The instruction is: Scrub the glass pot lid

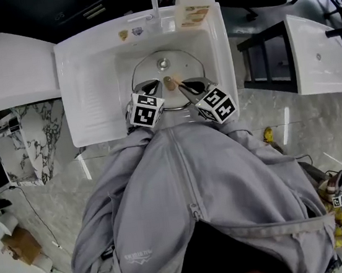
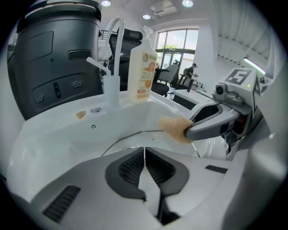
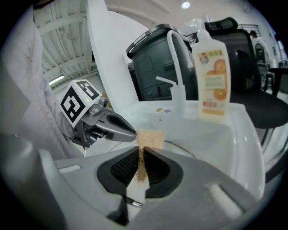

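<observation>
— While both claws hang over the basin, where does the round glass pot lid with the metal rim lie?

— Flat on the floor of the white square sink, knob up. It fills most of the basin, so its rim runs close to the walls at the sides and the back.

— And the left gripper?

— Jaws pressed together with nothing between them. Its tip points in over the lid's front half, just left of the knob.

— The right gripper?

— Clamped on a thin tan scouring pad, which sticks out past the tips. From the head view the pad sits just in front of the knob (whether it touches the glass I cannot tell).

— How near are the two tips?

— Very near; in the right gripper view the left one's point almost meets the pad's edge.

— What stands round the edges?

— At the back rim, the white curved faucet and, just to its right, the pale dish-soap bottle with the orange label, both well behind the claws. The person's grey jacket comes up against the front rim.

— Any open space?

— A broad bare ledge left of the basin; the right rim is narrow.
</observation>
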`<state>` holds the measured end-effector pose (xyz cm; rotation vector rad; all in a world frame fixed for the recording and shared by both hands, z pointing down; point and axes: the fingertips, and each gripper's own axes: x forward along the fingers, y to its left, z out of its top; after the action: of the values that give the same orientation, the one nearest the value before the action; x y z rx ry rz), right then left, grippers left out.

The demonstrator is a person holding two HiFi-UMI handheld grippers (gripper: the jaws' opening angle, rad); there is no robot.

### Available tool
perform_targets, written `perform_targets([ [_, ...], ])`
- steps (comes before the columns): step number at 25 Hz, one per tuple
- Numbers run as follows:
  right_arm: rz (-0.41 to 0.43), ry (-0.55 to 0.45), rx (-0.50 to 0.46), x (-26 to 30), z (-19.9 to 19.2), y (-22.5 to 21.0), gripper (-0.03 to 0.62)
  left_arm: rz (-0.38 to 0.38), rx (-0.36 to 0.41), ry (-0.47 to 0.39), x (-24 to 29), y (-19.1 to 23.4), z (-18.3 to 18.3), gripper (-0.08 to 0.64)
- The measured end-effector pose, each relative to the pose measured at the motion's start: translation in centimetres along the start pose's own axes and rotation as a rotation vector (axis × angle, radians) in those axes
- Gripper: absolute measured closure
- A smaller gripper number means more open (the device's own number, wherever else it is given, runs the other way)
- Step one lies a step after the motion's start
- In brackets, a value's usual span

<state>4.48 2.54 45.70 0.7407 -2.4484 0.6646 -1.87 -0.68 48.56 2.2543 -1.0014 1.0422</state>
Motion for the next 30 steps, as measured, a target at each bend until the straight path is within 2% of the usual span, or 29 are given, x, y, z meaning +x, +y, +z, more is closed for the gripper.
perform_targets([
  [4,-0.132,-0.074,-0.004,-2.1,0.2,-2.3,0.563,-0.094,0.029,-0.027,1.0,-3.2,1.5,0.552],
  [8,-0.255,-0.113,0.016,-4.7,-0.5,-4.7,0.563,-0.206,0.074,0.022,2.9,-7.0,1.8,0.549],
  [9,-0.281,-0.115,0.029,-5.2,-0.8,-5.1,0.563,-0.234,0.089,0.037,3.4,-7.9,1.8,0.531],
  [11,-0.318,-0.119,0.057,-6.3,-1.4,-5.4,0.563,-0.29,0.114,0.069,4.1,-9.8,1.7,0.422],
  [15,-0.392,-0.13,0.076,-8.7,-2.6,-6.2,0.563,-0.373,0.143,0.154,5.6,-13.3,1.3,0.354],
  [18,-0.442,-0.138,0.099,-10.5,-3.3,-6.8,0.563,-0.359,0.189,0.205,6.9,-14.8,1.2,0.308],
  [21,-0.461,-0.144,0.125,-11.5,-3.8,-6.9,0.563,-0.331,0.211,0.24,8.2,-15.6,1.3,0.304],
  [24,-0.479,-0.151,0.134,-12.4,-4.3,-6.9,0.563,-0.319,0.212,0.3,9.2,-16.5,0.5,0.304],
  [29,-0.499,-0.164,0.129,-13.0,-4.0,-7.0,0.563,-0.252,0.22,0.361,10.2,-15.7,0.2,0.309],
  [30,-0.499,-0.172,0.125,-12.9,-4.1,-7.2,0.563,-0.237,0.227,0.366,10.6,-15.4,0.0,0.352],
])
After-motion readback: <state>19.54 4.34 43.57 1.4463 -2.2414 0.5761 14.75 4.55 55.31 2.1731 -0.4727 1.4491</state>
